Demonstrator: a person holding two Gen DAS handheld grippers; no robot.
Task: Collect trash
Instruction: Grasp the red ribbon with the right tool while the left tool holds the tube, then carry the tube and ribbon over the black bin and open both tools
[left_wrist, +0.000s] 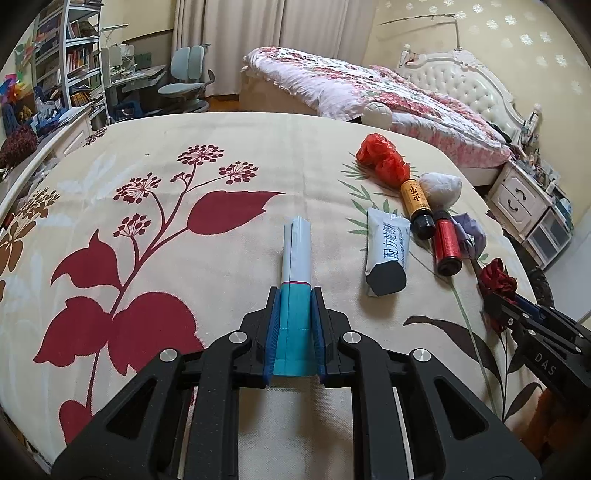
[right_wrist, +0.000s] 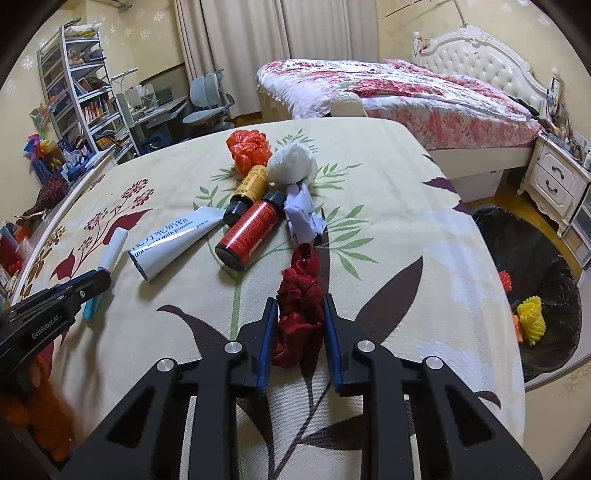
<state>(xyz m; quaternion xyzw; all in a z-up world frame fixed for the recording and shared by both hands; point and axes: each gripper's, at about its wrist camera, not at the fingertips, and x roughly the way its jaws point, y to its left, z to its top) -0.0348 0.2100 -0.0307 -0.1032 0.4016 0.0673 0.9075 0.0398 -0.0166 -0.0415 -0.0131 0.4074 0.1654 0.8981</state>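
Observation:
My left gripper (left_wrist: 294, 295) is shut on a teal and white tube (left_wrist: 295, 266) lying on the flowered tablecloth (left_wrist: 184, 147). My right gripper (right_wrist: 300, 306) is shut on a dark red crumpled cloth scrap (right_wrist: 299, 314); it also shows in the left wrist view (left_wrist: 496, 280). Other trash lies between them: a white milk powder sachet (right_wrist: 173, 240), a red bottle (right_wrist: 247, 236), a gold bottle (right_wrist: 247, 192), an orange plastic wad (right_wrist: 245, 147), a white wad (right_wrist: 291, 164) and a pale purple paper (right_wrist: 304, 218).
A bin lined with a black bag (right_wrist: 532, 280) stands on the floor right of the table, with yellow and orange items inside. A bed (right_wrist: 406, 96), nightstand (right_wrist: 554, 181), desk chair (right_wrist: 207, 99) and bookshelf (right_wrist: 77, 92) stand beyond.

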